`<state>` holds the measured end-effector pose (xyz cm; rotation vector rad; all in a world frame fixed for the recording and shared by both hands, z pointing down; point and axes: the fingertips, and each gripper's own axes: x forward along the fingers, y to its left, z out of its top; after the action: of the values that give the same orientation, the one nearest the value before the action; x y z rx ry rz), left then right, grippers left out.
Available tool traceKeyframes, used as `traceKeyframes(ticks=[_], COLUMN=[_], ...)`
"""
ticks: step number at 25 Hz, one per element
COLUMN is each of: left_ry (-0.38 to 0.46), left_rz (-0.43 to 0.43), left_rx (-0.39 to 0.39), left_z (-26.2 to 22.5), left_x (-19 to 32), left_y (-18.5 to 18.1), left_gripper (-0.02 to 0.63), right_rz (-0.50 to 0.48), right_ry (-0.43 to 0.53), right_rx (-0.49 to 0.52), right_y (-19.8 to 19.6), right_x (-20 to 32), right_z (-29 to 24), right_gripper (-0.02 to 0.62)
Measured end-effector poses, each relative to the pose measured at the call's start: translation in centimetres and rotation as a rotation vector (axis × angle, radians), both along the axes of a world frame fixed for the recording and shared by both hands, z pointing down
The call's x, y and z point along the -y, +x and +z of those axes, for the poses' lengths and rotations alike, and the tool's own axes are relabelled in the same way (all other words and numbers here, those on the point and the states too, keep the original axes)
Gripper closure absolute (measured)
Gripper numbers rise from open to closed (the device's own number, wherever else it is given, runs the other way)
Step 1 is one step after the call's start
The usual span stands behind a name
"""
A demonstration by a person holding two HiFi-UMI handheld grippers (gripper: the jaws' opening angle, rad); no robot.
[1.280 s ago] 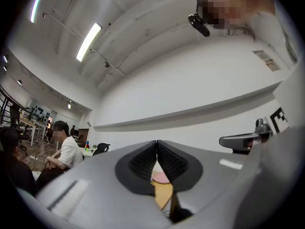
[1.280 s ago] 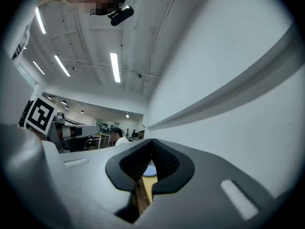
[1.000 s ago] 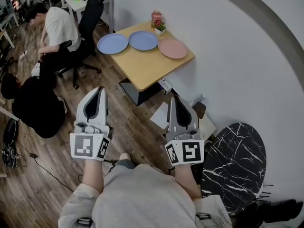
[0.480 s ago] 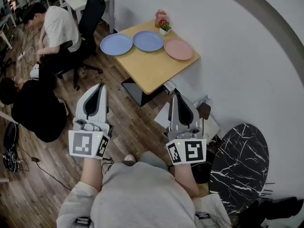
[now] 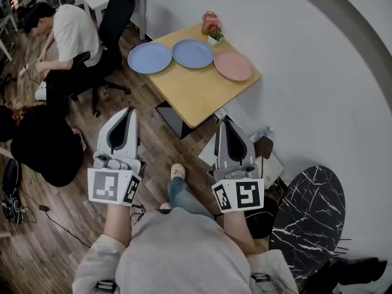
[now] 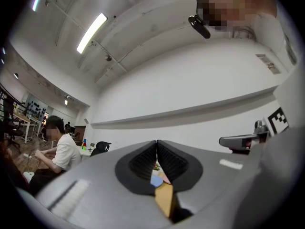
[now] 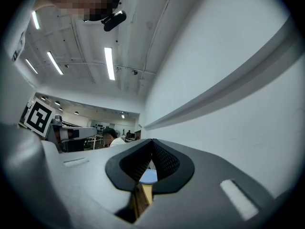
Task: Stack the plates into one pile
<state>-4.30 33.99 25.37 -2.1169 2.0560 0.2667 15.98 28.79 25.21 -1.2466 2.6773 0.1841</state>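
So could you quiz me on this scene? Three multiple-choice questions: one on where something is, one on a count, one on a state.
1. Where is the pink plate on the table?
A) at the head view's right end of the row
B) in the middle of the row
C) on top of another plate

2. How many of the plates are blue?
A) one
B) two
C) three

3. How do the left gripper and the right gripper stand?
A) both shut, empty
B) both wide open
C) each shut on a plate

Answers:
1 A: it lies flat, last in the row on that side.
2 B: the left blue plate and the middle blue plate.
3 A: each gripper view shows the jaws together with nothing between them.
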Motion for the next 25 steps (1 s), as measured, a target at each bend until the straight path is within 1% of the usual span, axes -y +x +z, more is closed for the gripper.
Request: traceKeyframes(ticks=[4, 12, 15, 18, 21, 25], left_ry=[-0.002, 0.012, 0.017, 0.026, 0.042, 0.073], left_rz=[-0.025, -0.056, -0.060, -0.065, -0.072, -0.080], left_rx=[0.005, 0.000, 0.000, 0.006, 0.019, 0.032], left_z=[0.0, -1.1, -1.4, -1.8, -2.4, -3.2], left_x=[3.0, 10.2, 13.0, 15.8, 18.0, 20.3], left_y=[-1.9, -5.0, -5.5, -5.8, -6.1, -6.6], left_gripper=[0.546, 0.546, 0.546, 0.546, 0.546, 0.546], right_rz=[-0.024, -0.058, -0.084, -0.097, -0.094, -0.071], right_ry=[-0.001, 0.035, 0.095, 0.155, 0.167, 0.152], right_rx=[0.004, 0.026, 0.051, 0.051, 0.053, 0.038], right_y=[-2.0, -5.1, -5.6, -6.1, -6.5, -6.9], right_x=[3.6, 11.1, 13.1, 15.3, 17.9, 21.3], right_z=[0.0, -1.8, -3.0, -4.0, -4.4, -4.4], right_gripper=[0.592, 0.592, 0.592, 0.592, 0.592, 0.592])
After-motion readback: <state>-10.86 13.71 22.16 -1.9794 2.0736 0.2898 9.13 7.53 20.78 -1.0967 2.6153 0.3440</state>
